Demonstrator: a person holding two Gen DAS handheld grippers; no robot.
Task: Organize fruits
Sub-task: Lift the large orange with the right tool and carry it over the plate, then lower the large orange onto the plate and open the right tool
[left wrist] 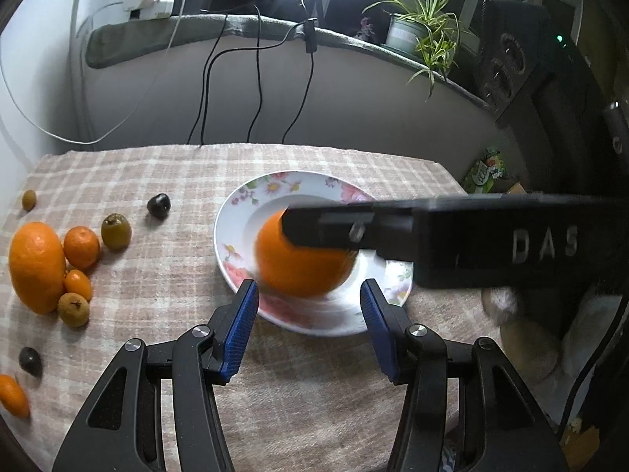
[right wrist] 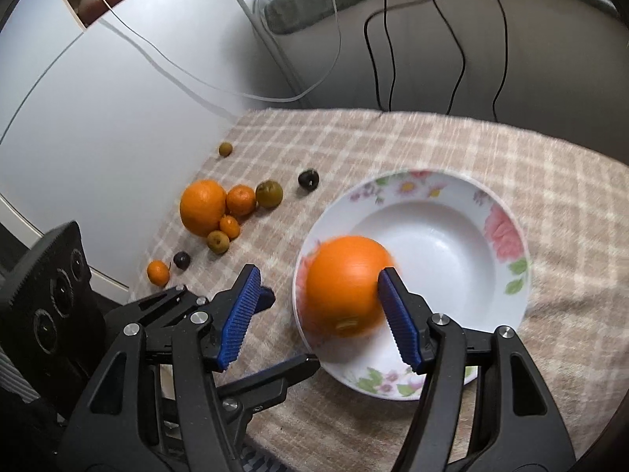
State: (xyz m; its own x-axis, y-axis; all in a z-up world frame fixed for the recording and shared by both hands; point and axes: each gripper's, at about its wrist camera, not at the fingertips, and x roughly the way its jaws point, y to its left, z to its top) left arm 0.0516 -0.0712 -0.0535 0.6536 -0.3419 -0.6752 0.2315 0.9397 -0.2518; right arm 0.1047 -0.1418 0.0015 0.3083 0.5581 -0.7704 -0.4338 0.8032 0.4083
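Jaws of the right gripper (right wrist: 319, 273): spread wide, gripping nothing. Note the orange (right wrist: 346, 283) between them, blurred, touching the right-hand pad (right wrist: 397, 306) and well apart from the other. Read as a release: opened wider than the fruit so as to let go cleanly over the plate (right wrist: 507, 228). Locate the orange at the plate's near-left rim, partly over the bowl; cannot tell whether resting on the surface or just above it. Expect a roll toward the centre, given the dished shape.

Jaws of the left gripper (left wrist: 309, 289): open, empty, parked just short of the plate's near rim. Judge as a standby position, clear of the right gripper crossing above the orange in the left view.

Find the rest of the fruit on the checked cloth (left wrist: 157, 165), left of the plate: a second large orange (left wrist: 37, 267) touching a cluster of smaller orange and yellow-green pieces, with dark ones scattered apart. Treat the task as barely started; take a loose, isolated piece next to avoid nudging neighbours
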